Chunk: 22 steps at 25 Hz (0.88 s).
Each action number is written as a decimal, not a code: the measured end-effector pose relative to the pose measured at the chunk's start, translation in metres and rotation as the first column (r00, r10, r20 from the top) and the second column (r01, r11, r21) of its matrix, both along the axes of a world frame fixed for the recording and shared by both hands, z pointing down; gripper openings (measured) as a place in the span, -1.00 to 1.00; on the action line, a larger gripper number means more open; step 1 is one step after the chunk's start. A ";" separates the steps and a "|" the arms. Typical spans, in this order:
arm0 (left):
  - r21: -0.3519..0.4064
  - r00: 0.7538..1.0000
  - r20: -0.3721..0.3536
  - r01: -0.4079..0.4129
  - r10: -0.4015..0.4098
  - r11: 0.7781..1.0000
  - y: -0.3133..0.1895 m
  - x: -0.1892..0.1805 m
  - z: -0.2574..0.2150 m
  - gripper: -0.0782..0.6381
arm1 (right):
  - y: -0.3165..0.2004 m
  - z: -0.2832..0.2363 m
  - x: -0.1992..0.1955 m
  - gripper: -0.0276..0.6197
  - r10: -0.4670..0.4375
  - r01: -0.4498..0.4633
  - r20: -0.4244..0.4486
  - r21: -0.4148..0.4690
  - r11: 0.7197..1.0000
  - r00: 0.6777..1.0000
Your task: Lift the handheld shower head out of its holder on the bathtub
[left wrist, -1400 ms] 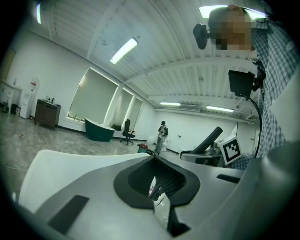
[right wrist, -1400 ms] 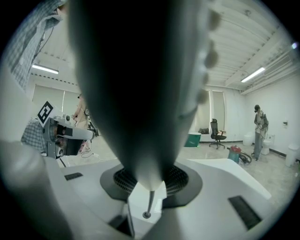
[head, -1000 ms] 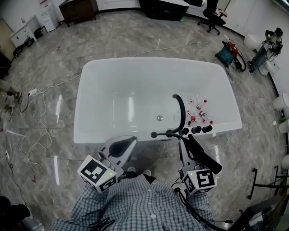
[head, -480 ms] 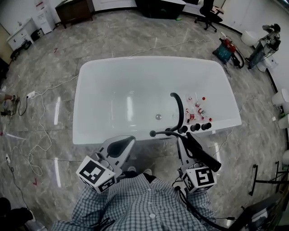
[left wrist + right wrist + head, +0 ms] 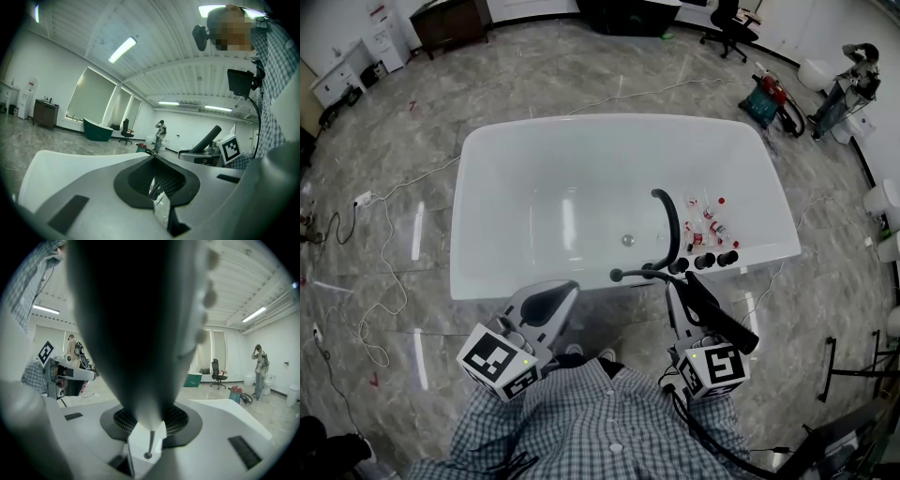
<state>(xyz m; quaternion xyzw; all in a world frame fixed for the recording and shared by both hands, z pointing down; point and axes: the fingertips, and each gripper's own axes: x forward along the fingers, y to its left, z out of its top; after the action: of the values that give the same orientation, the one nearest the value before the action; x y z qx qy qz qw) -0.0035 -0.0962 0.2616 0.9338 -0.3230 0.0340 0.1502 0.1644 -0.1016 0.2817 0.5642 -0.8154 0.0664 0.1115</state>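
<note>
The black handheld shower head (image 5: 724,321) lies slanted over my right gripper (image 5: 682,294), just in front of the white bathtub's near rim (image 5: 534,281). Its dark body (image 5: 140,329) fills the right gripper view, where the right gripper (image 5: 150,425) is shut on it. Behind it, a black curved spout (image 5: 671,220) and three black knobs (image 5: 711,262) stand on the tub's rim. A thin black arm with a round end (image 5: 617,276) reaches left from there. My left gripper (image 5: 549,300) hangs in front of the tub, its jaws together on nothing (image 5: 154,161).
Small bottles (image 5: 709,223) lie in the tub near the spout. Cables (image 5: 389,234) trail over the marble floor at the left. A red and teal vacuum (image 5: 773,101) stands at the back right, with a person (image 5: 844,70) beyond it. A black stand (image 5: 853,375) is at the lower right.
</note>
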 end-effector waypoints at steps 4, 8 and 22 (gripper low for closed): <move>0.000 1.000 -0.001 -0.001 0.001 1.000 0.000 0.001 -0.001 -0.76 | -0.001 -0.005 0.000 -0.53 0.003 -0.003 0.001 0.006 1.000 1.000; -0.001 1.000 0.000 -0.002 0.002 1.000 0.001 0.002 0.001 -0.76 | 0.000 -0.003 0.000 -0.53 0.002 -0.002 0.008 0.003 1.000 1.000; 0.002 1.000 -0.001 0.002 -0.002 1.000 0.001 0.001 -0.001 -0.76 | -0.002 -0.010 -0.002 -0.53 0.000 0.000 0.007 0.009 1.000 1.000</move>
<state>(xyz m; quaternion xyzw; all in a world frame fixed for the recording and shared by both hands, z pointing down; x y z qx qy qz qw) -0.0029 -0.0954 0.2608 0.9336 -0.3240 0.0330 0.1495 0.1619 -0.1037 0.2716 0.5646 -0.8160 0.0648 0.1061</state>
